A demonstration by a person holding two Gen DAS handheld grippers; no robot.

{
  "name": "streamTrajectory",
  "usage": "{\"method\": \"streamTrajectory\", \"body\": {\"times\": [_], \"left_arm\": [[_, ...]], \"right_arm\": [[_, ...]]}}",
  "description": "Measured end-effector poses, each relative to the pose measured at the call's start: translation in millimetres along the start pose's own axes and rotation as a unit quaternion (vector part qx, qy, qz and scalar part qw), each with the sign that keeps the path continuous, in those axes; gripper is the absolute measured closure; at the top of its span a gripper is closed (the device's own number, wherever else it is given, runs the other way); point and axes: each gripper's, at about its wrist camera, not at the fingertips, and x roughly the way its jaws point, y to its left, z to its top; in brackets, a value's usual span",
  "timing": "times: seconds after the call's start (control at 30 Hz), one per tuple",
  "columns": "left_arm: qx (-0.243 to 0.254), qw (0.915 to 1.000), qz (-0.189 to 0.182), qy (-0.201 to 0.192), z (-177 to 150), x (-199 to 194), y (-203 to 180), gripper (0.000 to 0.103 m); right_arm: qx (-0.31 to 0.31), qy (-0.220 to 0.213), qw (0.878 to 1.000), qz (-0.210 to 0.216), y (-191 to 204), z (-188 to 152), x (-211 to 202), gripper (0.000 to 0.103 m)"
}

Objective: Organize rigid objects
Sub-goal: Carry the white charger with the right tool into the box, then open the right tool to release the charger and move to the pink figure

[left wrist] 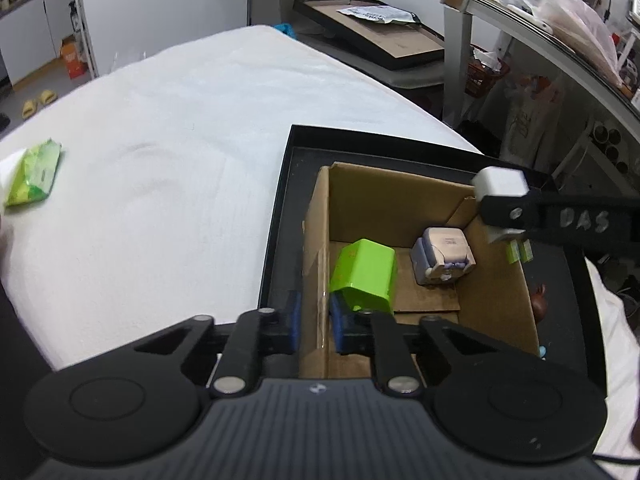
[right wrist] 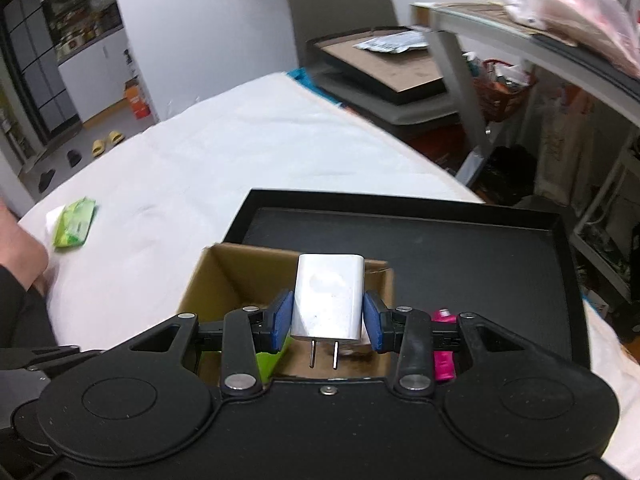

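Box (left wrist: 496, 280) holds green case (left wrist: 364, 276) and pale block (left wrist: 440, 254); right gripper (right wrist: 327, 322) jaws clamp charger (right wrist: 328, 296) above it, left gripper (left wrist: 316, 322) jaws pinch box wall; green packet (left wrist: 34, 174) left on worktop (left wrist: 180, 140).

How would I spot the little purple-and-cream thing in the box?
Find the black tray on the white table, then the cardboard box in it. On the box floor, right of the lime-green block, lies the pale lilac-and-cream gadget, the only pastel item there.
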Motion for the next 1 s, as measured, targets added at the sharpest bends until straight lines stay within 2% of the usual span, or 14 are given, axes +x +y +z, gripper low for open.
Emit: {"method": "streamTrajectory", "body": {"times": [0.3, 0.47, 0.67, 1.0], "left_arm": [[-0.023, 0.9995, -0.022, 0.007, 0.7, 1.9, 7.1, 0.096], [-0.027, 0.9993, -0.023, 0.01, 1.0, 2.0, 8.6, 0.096], [-0.021, 0.9995, -0.018, 0.01, 1.4, 2.7, 5.4, 0.096], [0.004, 0.9997, 0.011, 0.022, 2.3, 0.7, -5.9, 0.095]], "right_arm": [[-0.022, 0.032, 0.999, 0.02, 29.0, -1.1, 25.5, 0.065], [0.0, 0.035, 0.998, 0.048, 31.0, 0.7, 36.1, 0.062], [0.001, 0.021, 0.998, 0.055, 18.3, -2.0, 22.8, 0.061], [0.039, -0.009, 0.998, 0.049, -31.8, -7.7, -11.0, 0.061]]}}
